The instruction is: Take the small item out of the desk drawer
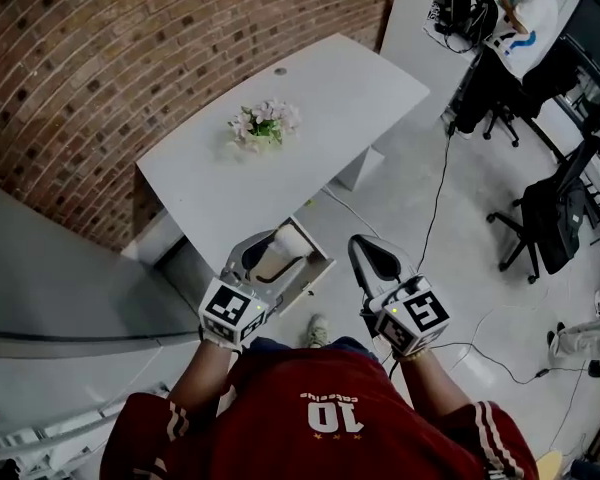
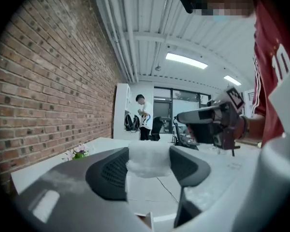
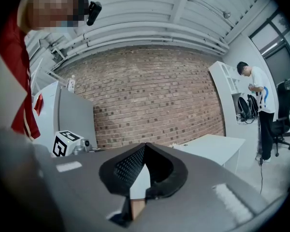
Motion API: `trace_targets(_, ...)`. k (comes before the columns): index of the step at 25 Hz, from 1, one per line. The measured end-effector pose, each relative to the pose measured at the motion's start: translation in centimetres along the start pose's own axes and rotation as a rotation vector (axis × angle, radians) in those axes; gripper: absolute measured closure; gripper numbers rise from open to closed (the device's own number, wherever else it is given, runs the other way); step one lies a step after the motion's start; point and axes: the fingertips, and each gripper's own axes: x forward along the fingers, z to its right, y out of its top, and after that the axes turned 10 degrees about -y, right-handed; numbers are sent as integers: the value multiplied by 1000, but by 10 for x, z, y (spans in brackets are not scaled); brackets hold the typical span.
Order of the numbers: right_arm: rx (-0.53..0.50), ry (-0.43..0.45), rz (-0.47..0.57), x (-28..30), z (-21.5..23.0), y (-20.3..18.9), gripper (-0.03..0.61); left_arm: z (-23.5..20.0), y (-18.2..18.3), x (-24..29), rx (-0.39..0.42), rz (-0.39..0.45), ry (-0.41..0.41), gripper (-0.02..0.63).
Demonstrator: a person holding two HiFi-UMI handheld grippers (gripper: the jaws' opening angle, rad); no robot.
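Left gripper, fingers pinching a small white roll over the open drawer, right gripper, fingers pressed together, empty, white table with flowers beyond.

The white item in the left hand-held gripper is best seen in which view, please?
Left gripper view: the white item fills the gap between the jaws. The head view shows it small, from above; the right gripper view misses it.
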Motion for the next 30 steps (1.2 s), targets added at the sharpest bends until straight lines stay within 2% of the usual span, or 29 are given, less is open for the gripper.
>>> trace_targets(4, 2, -1, 37, 3, 0, 11, 577, -3, 29, -8, -37, 81, 74, 341)
trace_targets(8, -20, -8, 54, -3, -3, 18, 577, -1, 47, -17, -2, 102, 133, 341)
trace_targets(13, -29, -44, 60, -24, -22, 22, 577, 16, 60, -46, 51, 110, 145, 341)
trace_targets(19, -49, -63, 81, -54, -70, 19, 577, 45, 69, -102, 81, 131, 156, 341)
trace_targets(25, -65, -68, 91, -83, -119, 13, 577, 71, 64, -149, 61, 140, 209, 341)
trace_targets(30, -76, -85, 88, -108, -142, 5, 577, 92, 60, -178, 64, 141, 263, 341)
